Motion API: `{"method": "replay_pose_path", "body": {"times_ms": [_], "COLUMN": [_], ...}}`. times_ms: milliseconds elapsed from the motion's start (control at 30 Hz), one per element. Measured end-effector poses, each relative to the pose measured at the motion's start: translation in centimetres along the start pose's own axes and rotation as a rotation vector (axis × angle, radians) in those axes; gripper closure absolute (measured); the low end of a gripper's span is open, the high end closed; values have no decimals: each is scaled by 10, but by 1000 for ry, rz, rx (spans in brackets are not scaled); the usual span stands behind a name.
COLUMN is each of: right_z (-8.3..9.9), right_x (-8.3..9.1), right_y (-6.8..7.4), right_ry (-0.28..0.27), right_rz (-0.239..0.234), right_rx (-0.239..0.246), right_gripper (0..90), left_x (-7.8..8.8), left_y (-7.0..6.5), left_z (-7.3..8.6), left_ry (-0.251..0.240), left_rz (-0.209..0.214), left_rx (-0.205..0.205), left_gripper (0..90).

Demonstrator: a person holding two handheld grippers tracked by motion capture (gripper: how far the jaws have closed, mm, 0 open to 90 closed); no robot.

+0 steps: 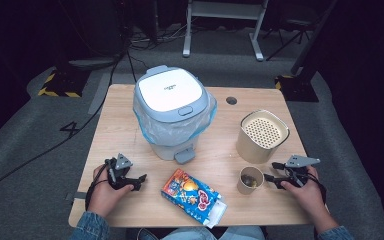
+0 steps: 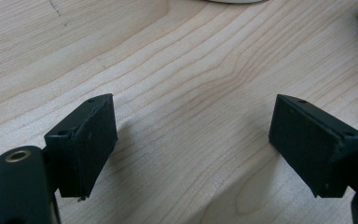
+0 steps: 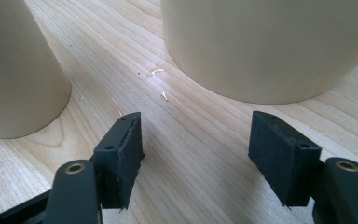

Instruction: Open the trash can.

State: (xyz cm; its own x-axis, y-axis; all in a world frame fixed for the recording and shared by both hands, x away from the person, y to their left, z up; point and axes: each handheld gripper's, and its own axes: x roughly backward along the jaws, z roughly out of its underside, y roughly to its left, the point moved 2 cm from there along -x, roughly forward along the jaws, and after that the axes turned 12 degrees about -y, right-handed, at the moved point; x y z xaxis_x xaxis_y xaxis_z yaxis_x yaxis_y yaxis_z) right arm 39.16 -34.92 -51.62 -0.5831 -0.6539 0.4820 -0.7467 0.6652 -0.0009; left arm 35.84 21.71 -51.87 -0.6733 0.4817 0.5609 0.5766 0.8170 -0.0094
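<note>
While both tongs gape empty: one bin [image 1: 172, 117], one cup [image 1: 250, 180], one canister [image 1: 261, 136], one packet [image 1: 192, 196].

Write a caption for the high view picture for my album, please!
Two hands rest open tongs, left and right, on a wooden table beside a pedal bin, snack box and paper cup.

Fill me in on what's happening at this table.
A person holds tongs in each hand, both resting open and holding nothing. The right tongs sit beside a small paper cup with something inside; the left tongs lie left of a colourful snack box. A lidded bin with a bag liner and a perforated-top canister stand farther back.
</note>
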Motion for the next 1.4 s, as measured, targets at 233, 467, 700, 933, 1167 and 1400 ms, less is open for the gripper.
{"method": "replay_pose_path", "body": {"times_ms": [233,467,700,933,1167,1400], "right_z": [0,0,0,0,0,0], "right_x": [0,0,0,0,0,0], "right_y": [0,0,0,0,0,0], "right_ry": [0,0,-1,-1,-1,0], "right_rz": [0,-1,-1,0,0,6], "right_rx": [0,-2,-3,-3,-3,-5], "right_gripper": [355,355,355,355,355,355], "left_x": [6,19,30,56,69,75], "left_y": [1,0,-5,-13,-21,-21], "left_z": [-2,-14,-32,-74,-109,-148], "left_ry": [-11,1,29,-152,-220,-274], "left_rz": [43,126,203,328,403,472], "left_rx": [-2,-30,-23,-48,-129,-143], "left_gripper": [474,711,675,712,856,898]}}
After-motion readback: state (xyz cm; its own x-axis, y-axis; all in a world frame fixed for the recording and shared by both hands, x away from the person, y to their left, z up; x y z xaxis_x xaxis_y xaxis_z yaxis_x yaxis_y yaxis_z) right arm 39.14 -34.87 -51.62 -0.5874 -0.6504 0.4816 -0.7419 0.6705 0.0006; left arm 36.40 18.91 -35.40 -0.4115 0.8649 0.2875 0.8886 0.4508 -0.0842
